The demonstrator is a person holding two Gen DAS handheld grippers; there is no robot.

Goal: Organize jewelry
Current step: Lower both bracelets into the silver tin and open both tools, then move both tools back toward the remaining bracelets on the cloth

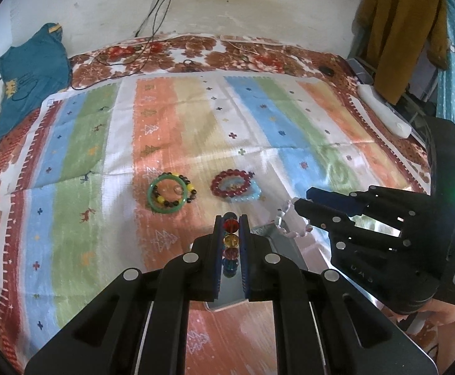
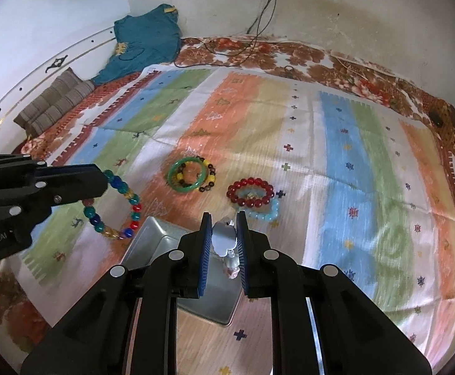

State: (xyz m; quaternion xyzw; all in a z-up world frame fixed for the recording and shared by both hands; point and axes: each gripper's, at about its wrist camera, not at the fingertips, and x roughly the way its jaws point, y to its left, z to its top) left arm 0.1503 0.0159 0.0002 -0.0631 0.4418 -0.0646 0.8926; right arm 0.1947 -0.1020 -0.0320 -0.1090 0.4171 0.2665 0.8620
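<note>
My left gripper (image 1: 231,220) is shut on a multicoloured glass-bead bracelet (image 1: 231,240), which hangs as a loop (image 2: 124,212) from its fingers in the right wrist view. The right gripper (image 2: 224,218) is shut on a clear and pale pink bead bracelet (image 2: 224,239), seen dangling at its tips (image 1: 286,222). Both are held above a small metal tray (image 2: 152,243) on the striped cloth. Beyond lie a green bangle (image 1: 168,193) with a yellow-and-black bead bracelet (image 1: 191,192), and a dark red bead bracelet (image 1: 232,182) overlapping a light blue one (image 1: 250,196).
The striped cloth (image 1: 258,125) covers a floral bedsheet (image 1: 227,53). A teal garment (image 1: 30,75) and striped pillows (image 2: 55,100) lie far left. Black cables (image 1: 152,25) trail from the wall. A white power strip (image 1: 383,109) and a hanging mustard coat (image 1: 405,31) are at right.
</note>
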